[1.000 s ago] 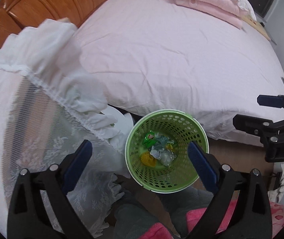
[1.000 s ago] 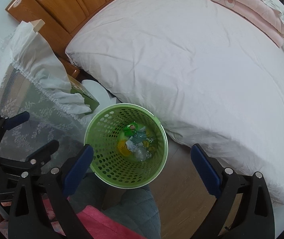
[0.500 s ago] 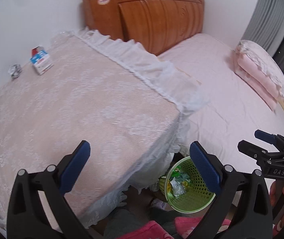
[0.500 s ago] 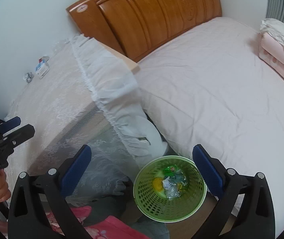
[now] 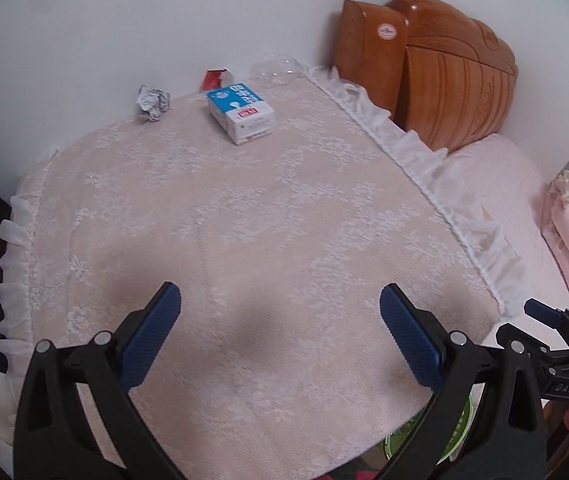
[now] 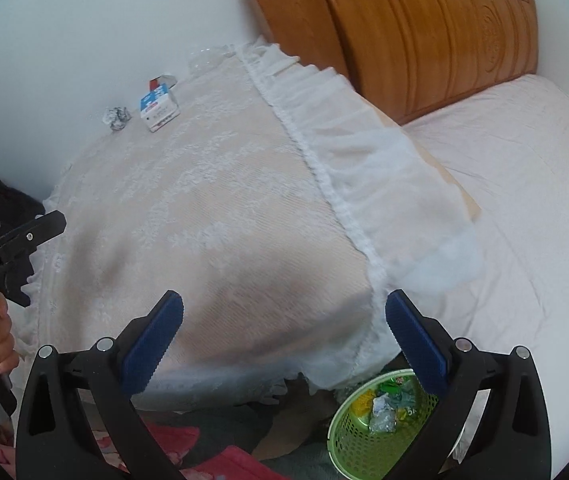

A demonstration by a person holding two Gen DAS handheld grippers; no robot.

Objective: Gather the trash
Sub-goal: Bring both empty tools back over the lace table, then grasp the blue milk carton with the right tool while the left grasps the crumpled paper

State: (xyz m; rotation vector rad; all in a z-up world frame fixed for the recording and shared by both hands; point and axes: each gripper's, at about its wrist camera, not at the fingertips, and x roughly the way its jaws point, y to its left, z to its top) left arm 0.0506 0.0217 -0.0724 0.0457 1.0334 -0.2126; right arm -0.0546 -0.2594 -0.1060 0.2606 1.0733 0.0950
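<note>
While both grippers hang unloaded, here's my read, left wrist first. Left gripper (image 5: 280, 334) is spread wide over the table's (image 5: 244, 220) near edge, nothing between the pads. Trash sits at the far edge by the wall: carton (image 5: 240, 113), foil wad (image 5: 152, 103), a red scrap (image 5: 215, 77) behind the carton, a clear lid (image 5: 274, 68) at the far right corner. Risk as I judge it: the lace cloth (image 5: 424, 160) snags a pad and drags, or the wad rolls off the back. Only a sliver of bin (image 5: 458, 432) shows under the right finger.

Right wrist: right gripper (image 6: 284, 338) also released, holding nothing, over the near right corner. This view gives what the other lacks: the bin (image 6: 358, 440) on the floor below that corner, already part filled, partly under the frill. A drop could miss it.
</note>
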